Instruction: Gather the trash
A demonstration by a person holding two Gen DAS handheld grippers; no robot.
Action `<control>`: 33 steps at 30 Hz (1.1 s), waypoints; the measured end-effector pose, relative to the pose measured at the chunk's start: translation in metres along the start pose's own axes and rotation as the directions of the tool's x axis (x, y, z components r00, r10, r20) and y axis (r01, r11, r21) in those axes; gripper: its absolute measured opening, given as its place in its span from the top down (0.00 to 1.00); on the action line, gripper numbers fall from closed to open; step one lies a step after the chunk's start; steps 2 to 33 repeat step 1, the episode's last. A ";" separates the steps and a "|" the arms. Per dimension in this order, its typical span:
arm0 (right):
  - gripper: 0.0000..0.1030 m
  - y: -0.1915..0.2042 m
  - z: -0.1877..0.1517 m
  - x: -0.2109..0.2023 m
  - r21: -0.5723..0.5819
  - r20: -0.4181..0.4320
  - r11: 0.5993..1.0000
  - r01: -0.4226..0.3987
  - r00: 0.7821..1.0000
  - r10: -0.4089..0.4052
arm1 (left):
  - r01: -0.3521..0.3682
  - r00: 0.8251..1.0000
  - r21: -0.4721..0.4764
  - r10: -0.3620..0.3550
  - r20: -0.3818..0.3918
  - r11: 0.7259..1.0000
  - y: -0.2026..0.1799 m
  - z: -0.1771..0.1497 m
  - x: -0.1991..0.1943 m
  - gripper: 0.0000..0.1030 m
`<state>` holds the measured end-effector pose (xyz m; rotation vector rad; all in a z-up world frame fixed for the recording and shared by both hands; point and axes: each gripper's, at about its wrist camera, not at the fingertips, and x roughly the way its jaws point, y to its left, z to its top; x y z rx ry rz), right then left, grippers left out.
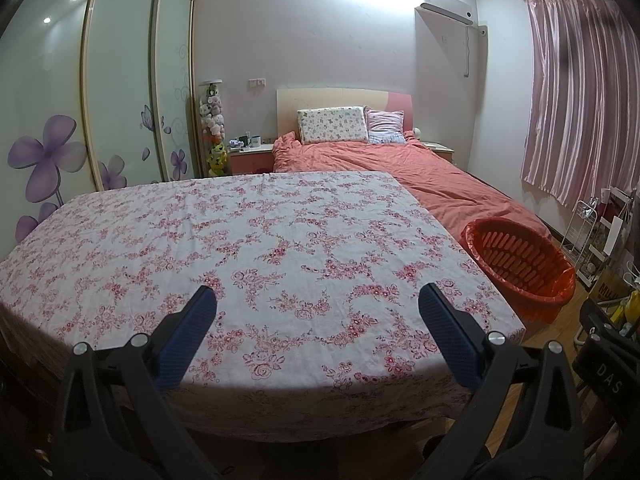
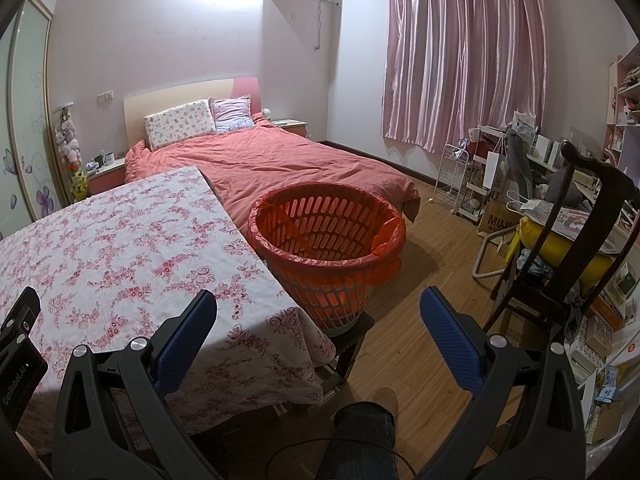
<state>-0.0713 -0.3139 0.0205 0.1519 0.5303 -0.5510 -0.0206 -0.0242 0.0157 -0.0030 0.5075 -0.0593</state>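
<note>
Both grippers hang empty over the near edge of the worktop (image 1: 256,248), jaws spread wide apart on the left gripper (image 1: 318,332) and likewise on the right gripper (image 2: 318,332). No trash can be made out on the floral cloth in either view; its surface shows only the printed pattern. The receptacle, an orange slatted bin (image 2: 326,240) lined with a red bag, stands just beside the worktop's right edge on what looks like a low dark stand, with the bed (image 2: 280,160) beyond it. In my judgement the step in hand is locating a piece to pick up, so the sound course is to sweep the views across the floor and the cluttered right side of the room near the chair (image 2: 576,240) before committing either arm. Jaws should remain open until a piece is squarely between them, and the bin's bag rim should be left undisturbed.
</note>
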 end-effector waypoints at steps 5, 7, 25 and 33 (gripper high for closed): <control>0.02 0.000 0.000 0.000 0.000 0.000 1.000 0.000 1.000 0.000 | 0.000 1.000 0.000 0.000 0.000 1.000 0.001 -0.001 -0.001 0.04; 0.02 0.000 0.000 0.000 0.000 0.000 1.000 0.000 1.000 0.000 | 0.000 1.000 0.000 0.000 0.000 1.000 0.001 -0.001 -0.001 0.04; 0.02 0.000 0.000 0.000 0.000 0.000 1.000 0.000 1.000 0.000 | 0.000 1.000 0.000 0.000 0.000 1.000 0.001 -0.001 -0.001 0.04; 0.02 0.000 0.000 0.000 0.000 0.000 1.000 0.000 1.000 0.000 | 0.000 1.000 0.000 0.000 0.000 1.000 0.001 -0.001 -0.001 0.04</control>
